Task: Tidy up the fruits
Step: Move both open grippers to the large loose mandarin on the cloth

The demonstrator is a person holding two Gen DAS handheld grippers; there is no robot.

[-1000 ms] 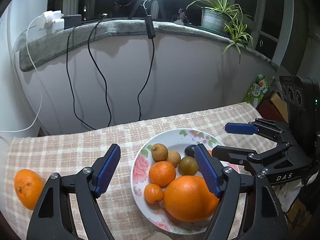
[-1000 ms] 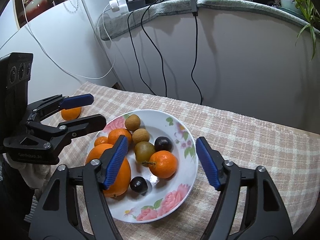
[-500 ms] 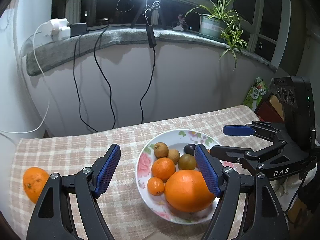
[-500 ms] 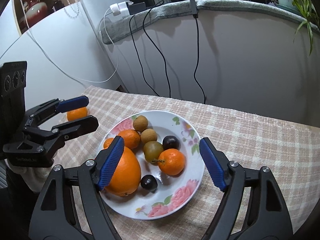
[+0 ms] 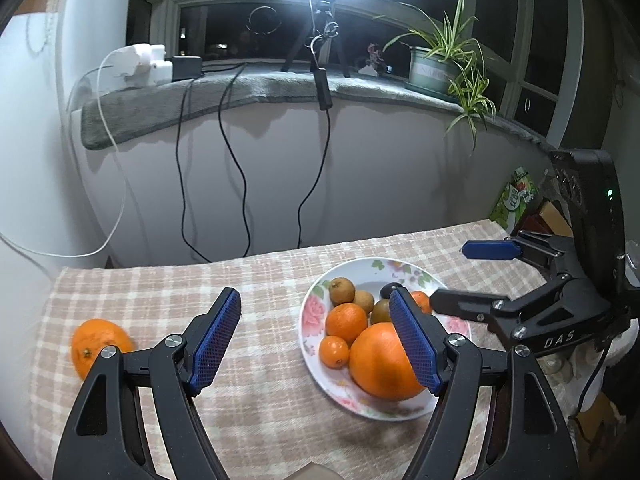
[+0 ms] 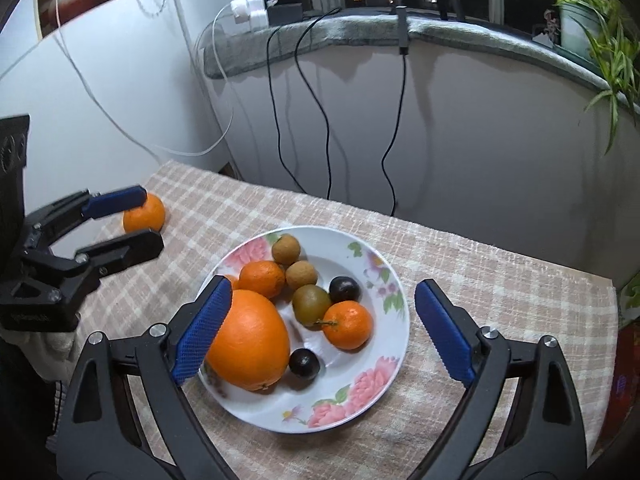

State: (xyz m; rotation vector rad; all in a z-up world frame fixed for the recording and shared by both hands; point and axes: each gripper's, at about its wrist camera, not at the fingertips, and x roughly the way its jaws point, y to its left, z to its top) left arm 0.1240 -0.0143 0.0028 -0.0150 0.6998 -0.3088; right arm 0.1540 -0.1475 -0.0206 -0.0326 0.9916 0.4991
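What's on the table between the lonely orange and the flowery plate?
Nothing but bare checked tablecloth lies between the lone orange and the plate. The left wrist view shows that stretch best.

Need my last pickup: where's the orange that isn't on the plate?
The loose orange lies alone on the checked tablecloth, far left in the left wrist view, well apart from the floral plate.

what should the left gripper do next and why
Probably swing the left gripper toward the loose orange on the cloth: it is the only fruit off the plate, and the fingers are open and empty.
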